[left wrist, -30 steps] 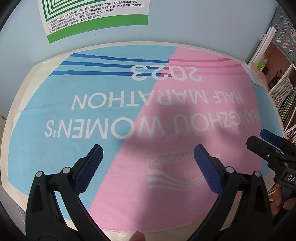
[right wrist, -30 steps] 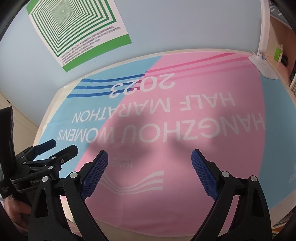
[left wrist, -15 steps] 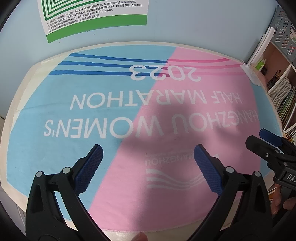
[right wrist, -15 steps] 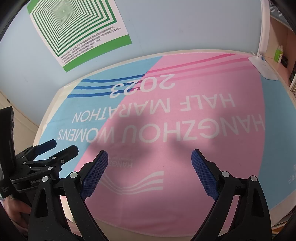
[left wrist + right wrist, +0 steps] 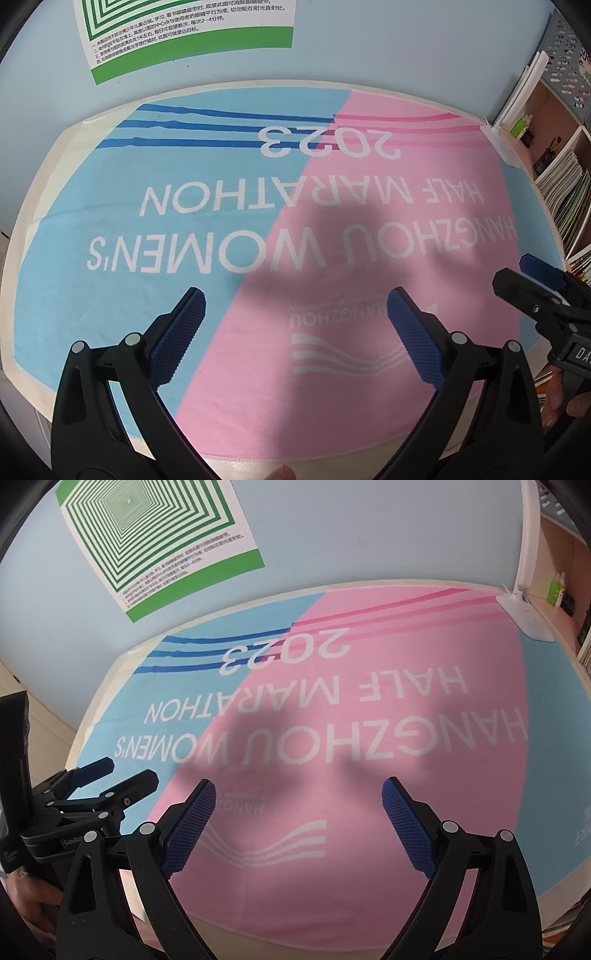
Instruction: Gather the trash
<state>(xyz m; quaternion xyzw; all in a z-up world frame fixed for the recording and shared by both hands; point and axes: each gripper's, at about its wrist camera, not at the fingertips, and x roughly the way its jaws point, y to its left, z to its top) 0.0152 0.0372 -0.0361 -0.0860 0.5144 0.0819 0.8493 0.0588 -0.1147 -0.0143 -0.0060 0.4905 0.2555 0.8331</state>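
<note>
No trash shows in either view. A blue and pink towel printed "HANGZHOU WOMEN'S HALF MARATHON 2023" covers the table. My left gripper hovers open over the towel's near part, nothing between its blue-padded fingers. My right gripper is open too, above the pink half, and holds nothing. Each gripper appears at the edge of the other's view: the right one at the right, the left one at the left, held by a hand.
A green and white poster hangs on the pale blue wall behind the table. A white lamp base stands at the towel's far right corner. Shelves with books and small bottles rise to the right of the table.
Both grippers stay open and almost still. The views have shifted only very slightly over the towel.
</note>
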